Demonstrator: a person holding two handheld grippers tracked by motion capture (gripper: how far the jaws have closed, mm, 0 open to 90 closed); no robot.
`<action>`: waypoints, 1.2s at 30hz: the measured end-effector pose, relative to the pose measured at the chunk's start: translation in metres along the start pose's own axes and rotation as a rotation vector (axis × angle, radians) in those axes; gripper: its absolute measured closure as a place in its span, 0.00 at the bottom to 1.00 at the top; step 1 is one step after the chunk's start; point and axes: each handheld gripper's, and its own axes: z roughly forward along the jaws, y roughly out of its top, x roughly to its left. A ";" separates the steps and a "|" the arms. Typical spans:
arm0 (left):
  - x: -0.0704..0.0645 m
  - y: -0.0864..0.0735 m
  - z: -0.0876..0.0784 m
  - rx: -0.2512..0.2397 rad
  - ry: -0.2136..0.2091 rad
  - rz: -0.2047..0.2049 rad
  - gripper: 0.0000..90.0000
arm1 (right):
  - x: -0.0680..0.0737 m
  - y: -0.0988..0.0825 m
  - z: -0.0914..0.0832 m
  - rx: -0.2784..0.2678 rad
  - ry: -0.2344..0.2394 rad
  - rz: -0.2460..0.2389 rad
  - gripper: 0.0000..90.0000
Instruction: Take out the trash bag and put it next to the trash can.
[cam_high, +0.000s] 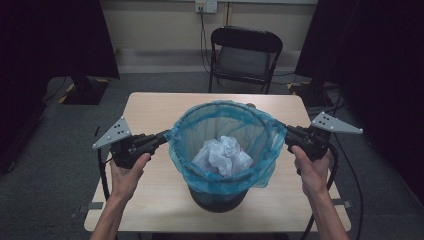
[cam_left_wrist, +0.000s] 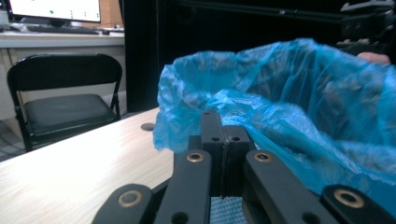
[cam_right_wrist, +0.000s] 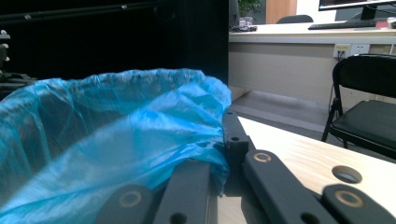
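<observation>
Table (cam_high: 150, 115): light wood top, seen from above in the high view; grey carpet floor all round.
Bin (cam_high: 217, 197): dark, round, upright near the middle of the table, toward the person's edge; mostly hidden by its liner.
Blue bag (cam_high: 222, 125): thin translucent plastic lining the bin, rim folded out over the bin's edge, mouth pulled wide open between the two grippers.
Crumpled paper (cam_high: 223, 155): white wad lying inside the bag, low in the bin.
Left gripper (cam_high: 162, 136): held in the left hand (cam_high: 125, 172) at the bag's left rim; grey three-cornered plate on top.
Left gripper state: jaws pressed together in the left gripper view, blue bag (cam_left_wrist: 289, 107) film bunched right at their tips (cam_left_wrist: 223, 135); clamped on the rim.
Right gripper (cam_high: 289, 132): held in the right hand (cam_high: 312, 172) at the bag's right rim, opposite the left one.
Right gripper state: jaws closed in the right gripper view, blue bag (cam_right_wrist: 116, 140) edge pinched at the tips (cam_right_wrist: 229, 140) and draped over the near jaw.
Cables: black, trailing from each gripper down past the table edge.
Folding chair (cam_high: 245, 55): black, beyond the far side of the table, facing it; well apart from the bin.
Background: wall socket with a plugged lead behind the chair; dark curtains left and right; desk with a monitor (cam_left_wrist: 53, 9) in the left gripper view.
</observation>
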 end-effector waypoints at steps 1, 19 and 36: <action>0.000 0.001 0.000 -0.004 -0.004 0.001 1.00 | 0.000 0.002 0.001 -0.005 0.011 0.009 1.00; -0.016 0.031 0.017 -0.005 -0.031 0.034 1.00 | 0.012 0.030 0.016 -0.032 0.102 0.024 1.00; -0.062 0.106 0.055 -0.101 -0.190 0.070 1.00 | 0.071 0.097 0.032 -0.092 0.304 -0.053 0.90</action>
